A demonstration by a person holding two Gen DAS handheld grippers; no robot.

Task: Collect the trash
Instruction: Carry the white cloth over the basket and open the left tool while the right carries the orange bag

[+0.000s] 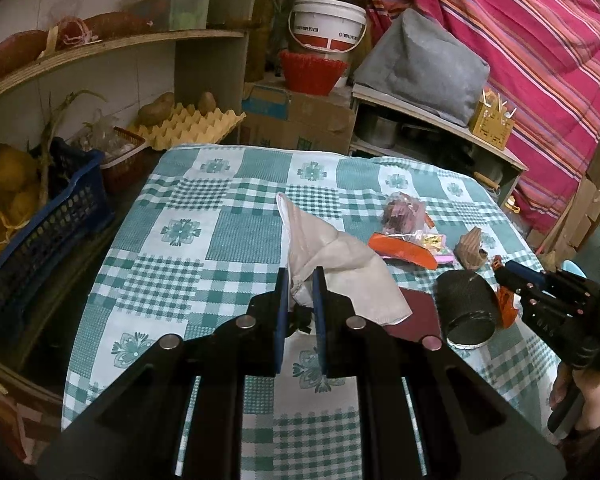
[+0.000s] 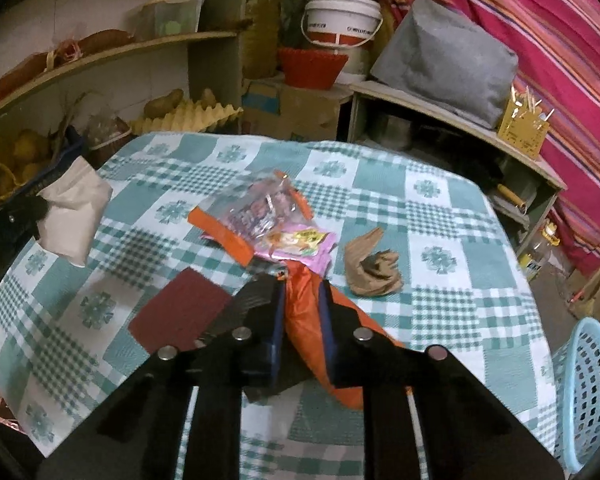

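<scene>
My left gripper (image 1: 300, 292) has its fingers clamped on a white bag (image 1: 332, 264) held over the tabletop (image 1: 204, 240). My right gripper (image 2: 300, 300) pinches an orange wrapper (image 2: 304, 312). Beyond lie a pink packet (image 2: 296, 240) and brown paper (image 2: 374, 270).

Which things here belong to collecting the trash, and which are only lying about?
For the job: white bag in left gripper; orange wrapper in right gripper; pink wrapper; crumpled brown paper; blue basket.

Lying about: egg tray; white bucket; grey cushion.
</scene>
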